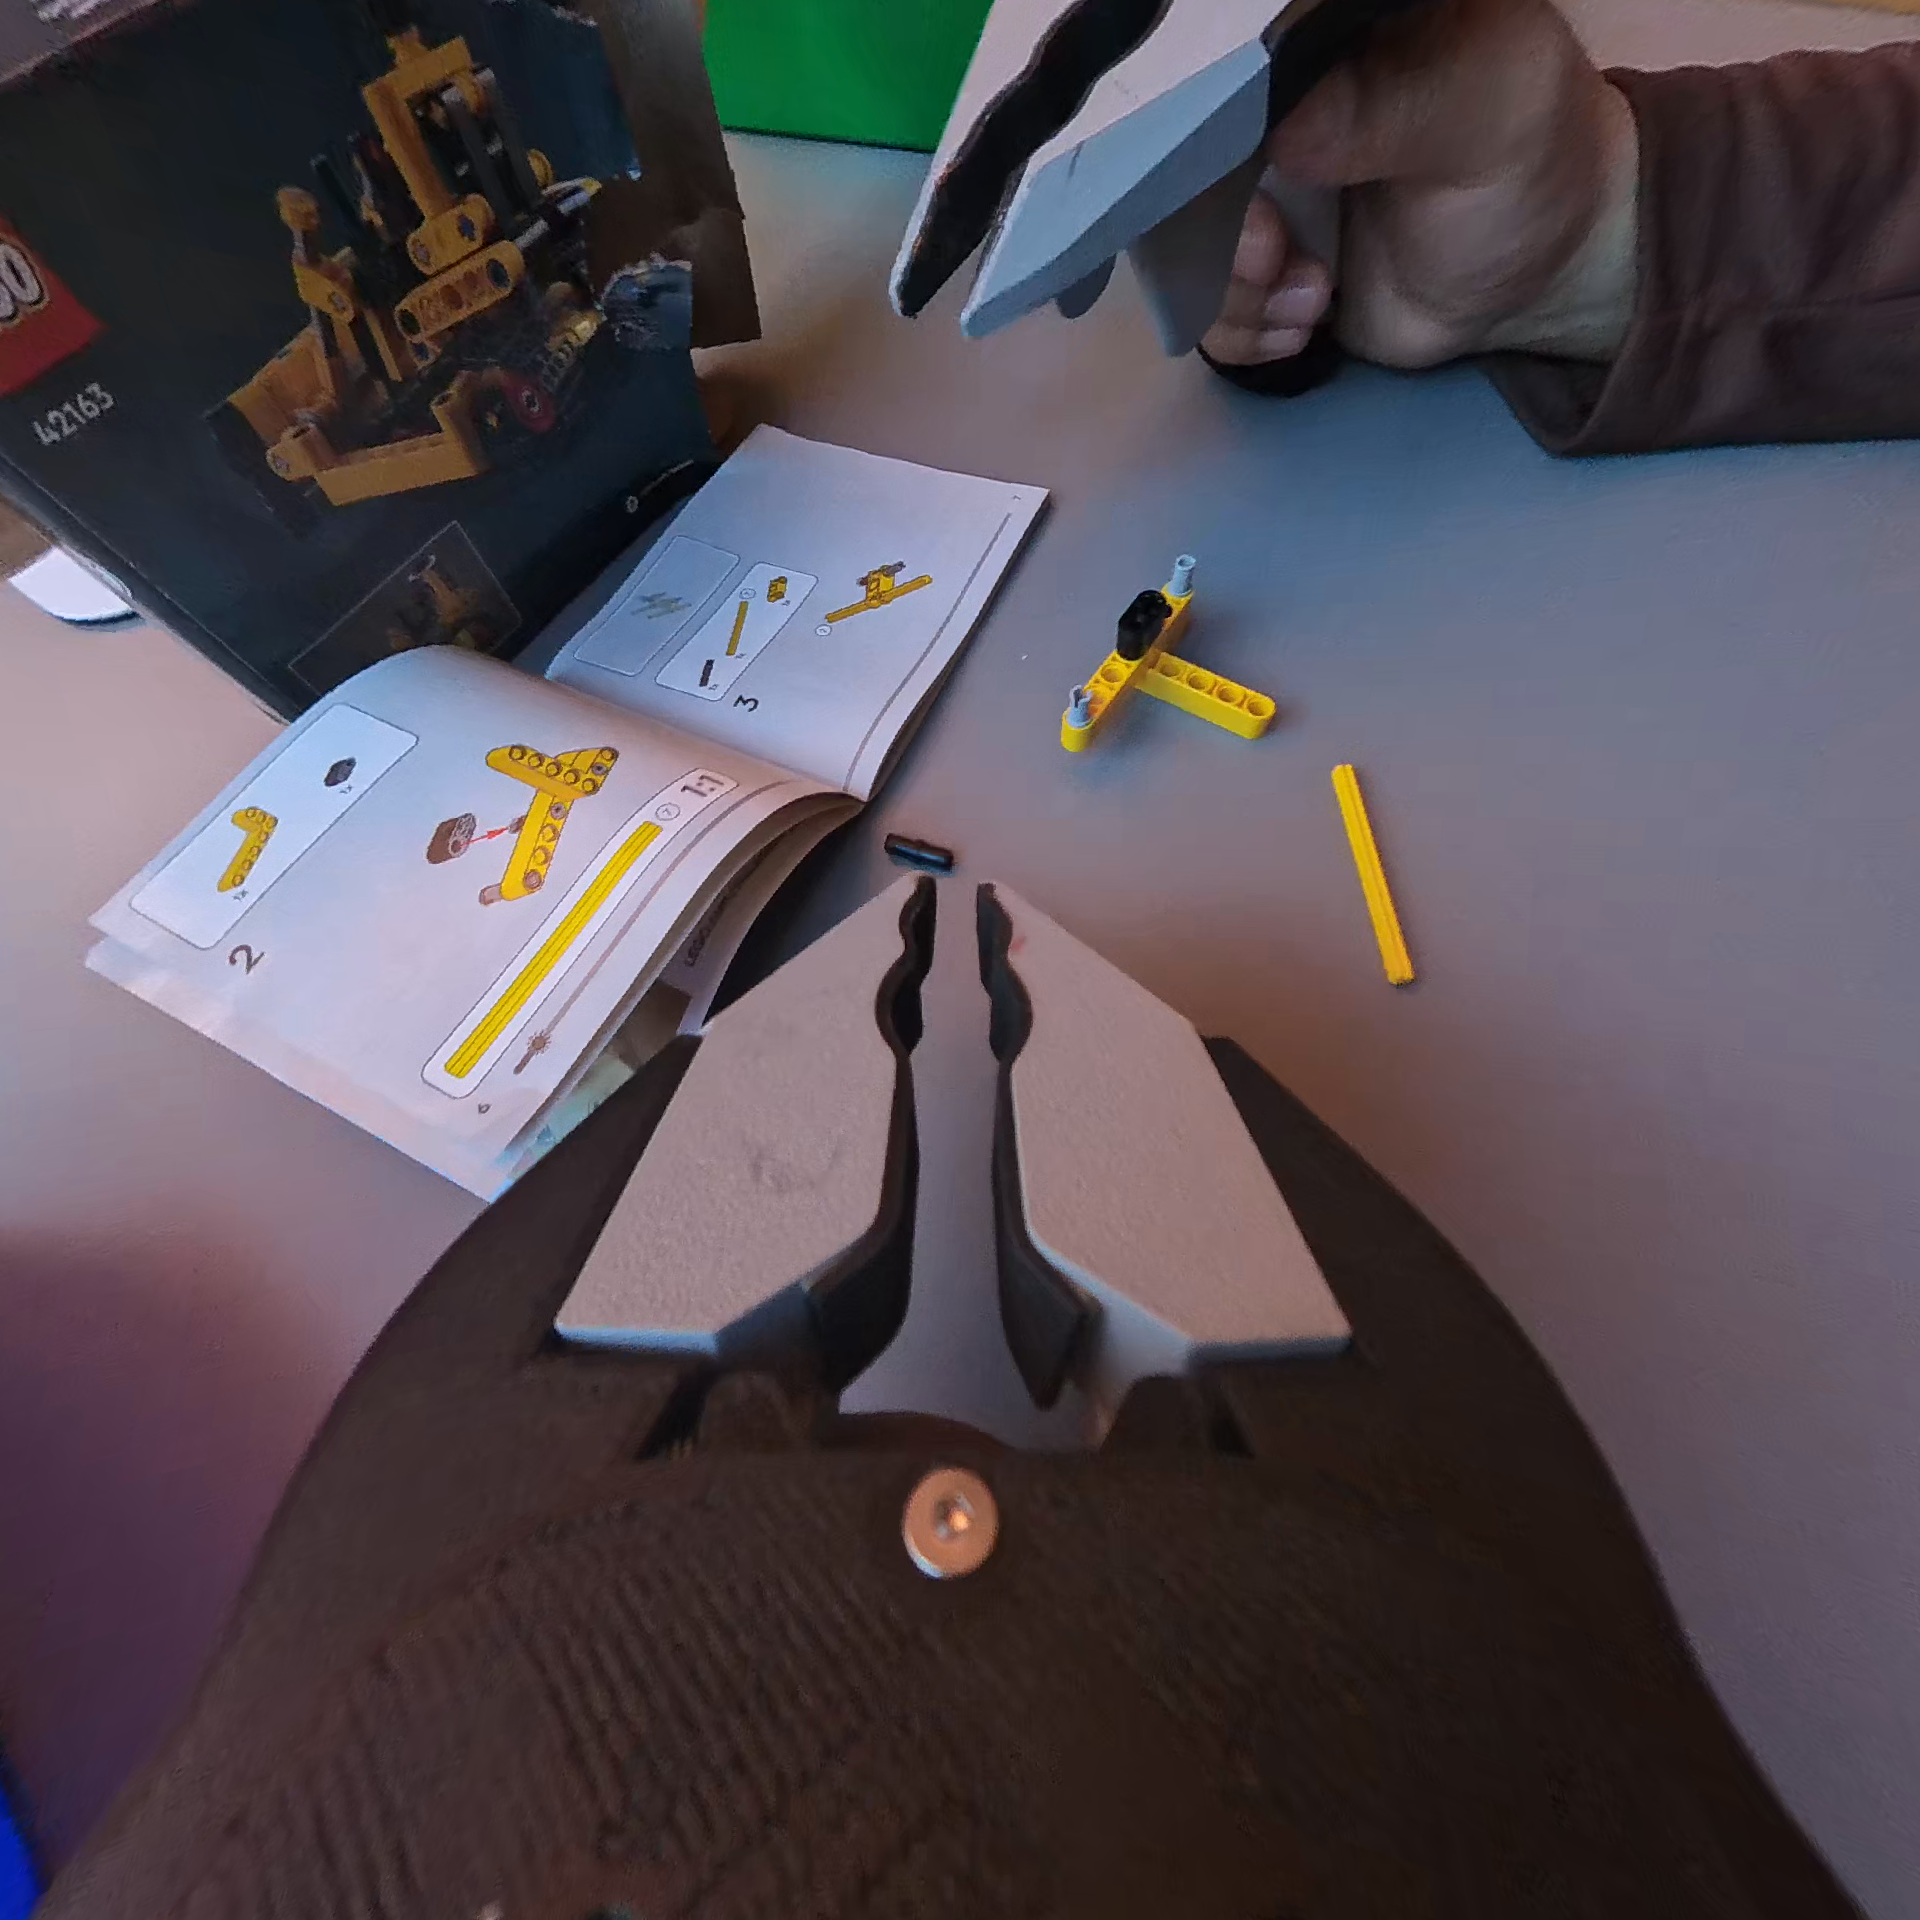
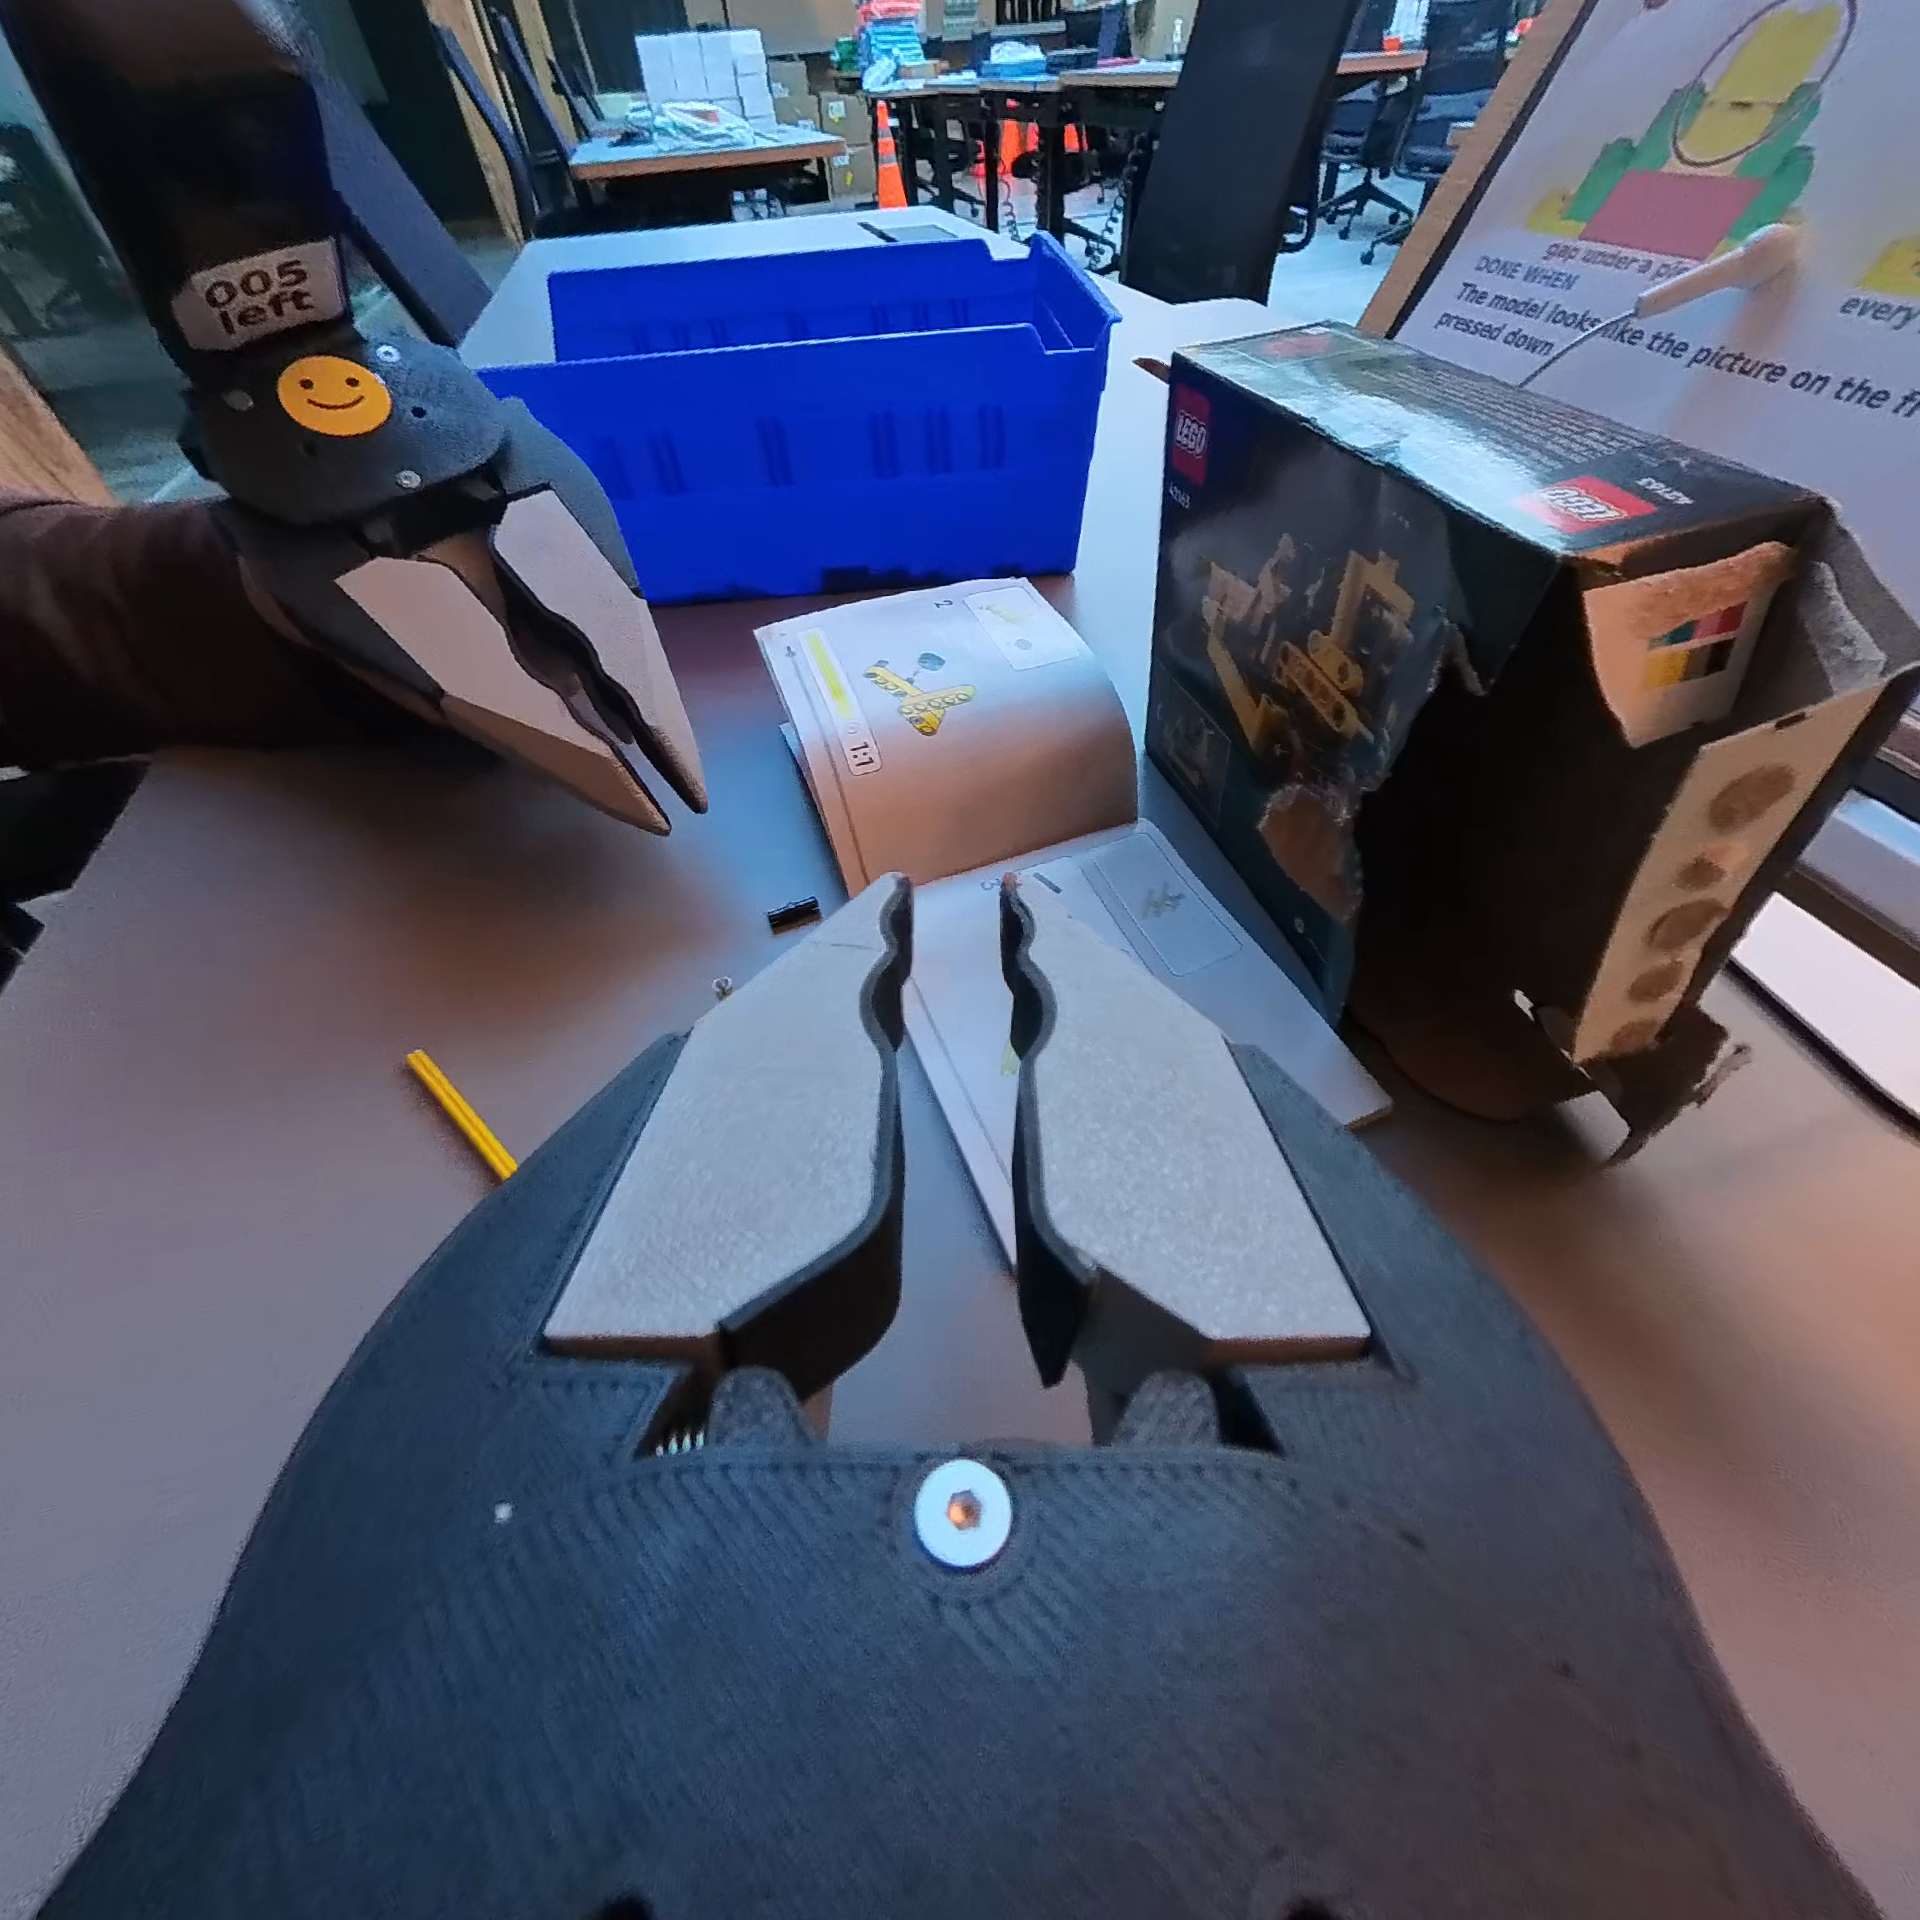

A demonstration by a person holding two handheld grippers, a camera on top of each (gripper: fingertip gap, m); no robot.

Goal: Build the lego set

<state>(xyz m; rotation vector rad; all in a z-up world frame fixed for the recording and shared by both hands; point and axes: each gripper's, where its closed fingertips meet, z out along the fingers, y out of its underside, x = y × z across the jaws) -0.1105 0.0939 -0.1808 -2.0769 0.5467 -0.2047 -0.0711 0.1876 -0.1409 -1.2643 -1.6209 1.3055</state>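
Reaching for the small black pin just beyond the left gripper, whose jaws stand narrowly apart and empty.
The right gripper, slightly parted and empty, hovers over the instruction booklet; the yellow assembly and yellow axle lie apart on the table. That pin could roll or squirt away under an off-centre pinch. I cannot tell what the blue bin holds.
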